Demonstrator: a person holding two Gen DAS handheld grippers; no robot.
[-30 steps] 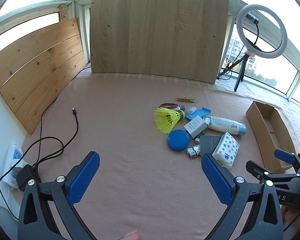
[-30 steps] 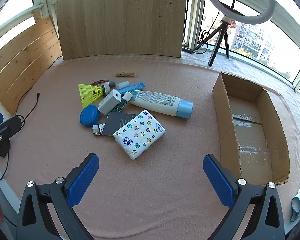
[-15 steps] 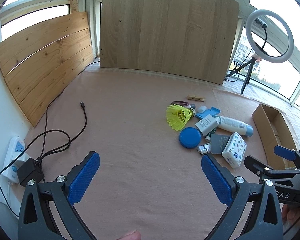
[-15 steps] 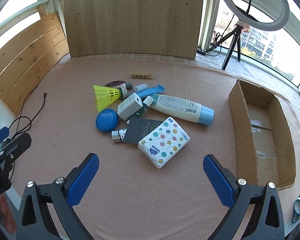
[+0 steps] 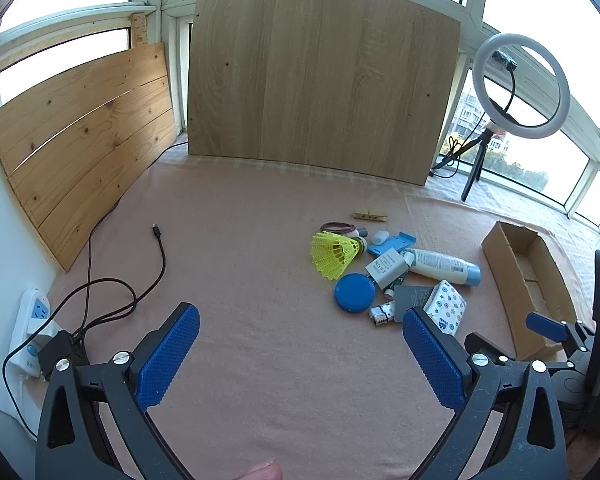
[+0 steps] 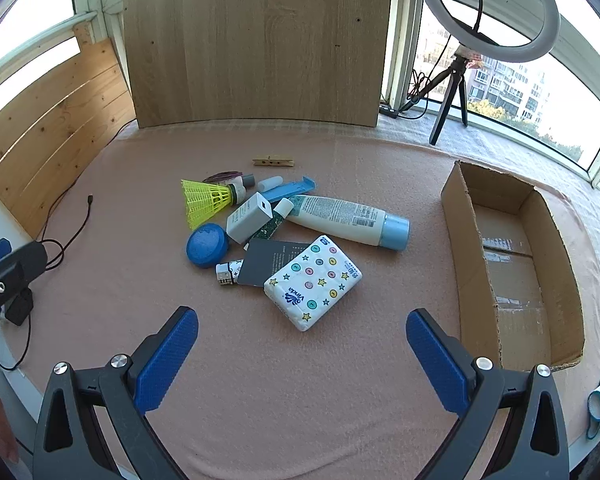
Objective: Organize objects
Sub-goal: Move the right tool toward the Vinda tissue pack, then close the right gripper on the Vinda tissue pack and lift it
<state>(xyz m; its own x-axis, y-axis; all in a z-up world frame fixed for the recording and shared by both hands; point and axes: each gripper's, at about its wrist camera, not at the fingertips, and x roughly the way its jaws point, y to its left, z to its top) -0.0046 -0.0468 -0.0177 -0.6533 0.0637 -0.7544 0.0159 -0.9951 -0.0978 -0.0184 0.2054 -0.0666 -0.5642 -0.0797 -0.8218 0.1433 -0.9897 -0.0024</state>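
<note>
Your right gripper [image 6: 302, 340] hovers low over the near part of the pink-covered desk [image 6: 300, 400], its jaws spread wide and holding nothing, aimed at the pile of things. Your left gripper [image 5: 300, 340] sits further left and back at a similar height, jaws likewise spread and empty, and the pile lies ahead of it to the right. In the right wrist view the tip of the left gripper shows at the left edge.

Nearest your right jaws is one tissue pack [image 6: 313, 282] with star and button prints, lying partly on one dark card [image 6: 269, 262]. A small lighter [image 6: 227, 273] peeks out from under the card's left edge. Beyond these lie one blue round lid [image 6: 207, 245], one white charger block [image 6: 249, 217], one lotion bottle [image 6: 348, 220] with a blue cap lying on its side, one yellow shuttlecock [image 6: 205, 202], one blue flat plastic piece [image 6: 290, 191], and one wooden clothespin [image 6: 273, 161] set apart at the back.

One open cardboard box [image 6: 456, 216] stands to the right of the pile, well apart from it, with nothing visible inside.

A black cable [image 5: 158, 256] trails across the left of the desk to a power strip [image 5: 30, 332]. One ring light [image 6: 488, 8] on a tripod stands by the windows behind the box.
</note>
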